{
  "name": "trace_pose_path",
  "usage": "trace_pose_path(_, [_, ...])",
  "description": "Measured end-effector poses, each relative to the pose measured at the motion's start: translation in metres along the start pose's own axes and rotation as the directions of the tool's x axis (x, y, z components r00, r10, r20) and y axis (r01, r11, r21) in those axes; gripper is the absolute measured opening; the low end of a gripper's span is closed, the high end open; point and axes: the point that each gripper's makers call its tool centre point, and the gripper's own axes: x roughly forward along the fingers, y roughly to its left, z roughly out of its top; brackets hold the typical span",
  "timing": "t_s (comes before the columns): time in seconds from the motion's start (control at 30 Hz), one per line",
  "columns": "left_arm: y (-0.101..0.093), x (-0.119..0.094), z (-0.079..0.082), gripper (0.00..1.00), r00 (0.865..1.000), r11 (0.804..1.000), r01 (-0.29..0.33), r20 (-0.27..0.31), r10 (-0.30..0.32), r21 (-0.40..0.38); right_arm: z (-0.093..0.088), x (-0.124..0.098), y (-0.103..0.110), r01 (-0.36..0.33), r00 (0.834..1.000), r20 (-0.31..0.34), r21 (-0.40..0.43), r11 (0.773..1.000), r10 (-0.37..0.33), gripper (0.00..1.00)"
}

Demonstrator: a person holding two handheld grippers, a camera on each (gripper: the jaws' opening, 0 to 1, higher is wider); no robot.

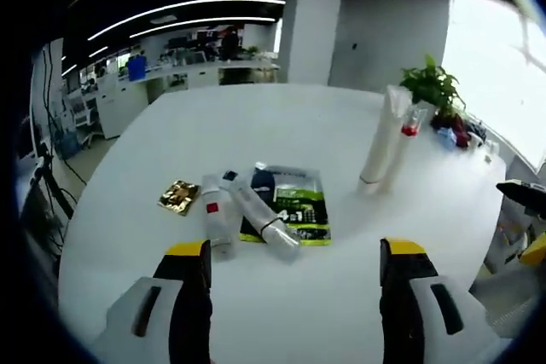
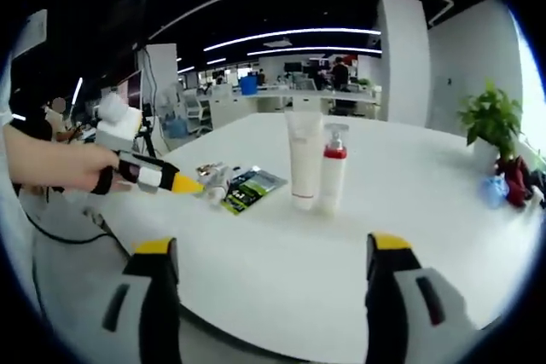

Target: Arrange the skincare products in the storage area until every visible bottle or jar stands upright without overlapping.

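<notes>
on the white worktop [image 1: 341, 168] a tube [image 1: 380, 138] and pump bottle [image 2: 332, 178] stand upright side by side, while two bottles [image 1: 247, 219] lie flat by a green packet [image 1: 303, 206] (near the worktop's edge). left claw [image 1: 294, 283] and right claw [image 2: 271, 279] hang released, gripping nothing.

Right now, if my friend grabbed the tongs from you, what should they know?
Left tongs: open, holding nothing, aimed at the pile.
Right tongs: open, holding nothing, back from the table edge.
Done: tube and pump bottle stand upright side by side on the table.
Left: two bottles lie flat, one with a red label and a clear one resting on the green packet. A gold sachet lies beside them. Stand both bottles up, apart.
</notes>
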Motion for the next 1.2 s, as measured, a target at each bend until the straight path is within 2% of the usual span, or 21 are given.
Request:
trace_pose_path(0.13, [0.004,0.019,-0.001,0.74,1.000,1.000,-0.017,-0.021,0.017,0.001,-0.002,0.000,-0.002,0.011,1.000,-0.005,0.003,1.000,-0.011,0.92])
trace_pose_path(0.27, [0.005,0.035,-0.004,0.68,0.998,0.998,-0.035,-0.043,0.037,0.046,-0.003,0.000,-0.005,0.024,1.000,-0.011,0.008,1.000,-0.024,0.92])
trace_pose_path(0.47, [0.008,0.053,-0.005,0.61,0.996,0.998,-0.060,-0.071,0.062,0.035,-0.003,0.000,-0.005,0.026,1.000,-0.015,-0.001,1.000,-0.026,0.91])
trace_pose_path(0.63, [0.012,0.065,-0.004,0.54,0.992,0.996,-0.084,-0.092,0.085,0.015,-0.004,0.001,-0.004,0.023,1.000,-0.021,-0.003,1.000,-0.023,0.91])
trace_pose_path(0.8, [0.016,0.076,-0.005,0.52,0.988,0.994,-0.112,-0.110,0.110,-0.014,-0.005,0.001,-0.004,0.019,0.999,-0.030,0.006,1.000,-0.019,0.91])
trace_pose_path(0.93, [0.018,0.086,-0.013,0.49,0.982,0.991,-0.131,-0.137,0.127,-0.019,-0.005,0.001,-0.003,0.017,0.999,-0.034,0.009,1.000,-0.017,0.91])
trace_pose_path(1.1, [0.021,0.091,-0.021,0.42,0.976,0.988,-0.154,-0.159,0.152,-0.002,-0.005,0.001,-0.003,0.015,0.999,-0.035,0.010,1.000,-0.014,0.90])
trace_pose_path(1.2, [0.024,0.091,-0.018,0.36,0.975,0.985,-0.169,-0.148,0.165,-0.016,-0.005,0.001,-0.003,0.016,0.999,-0.033,0.014,1.000,-0.015,0.90])
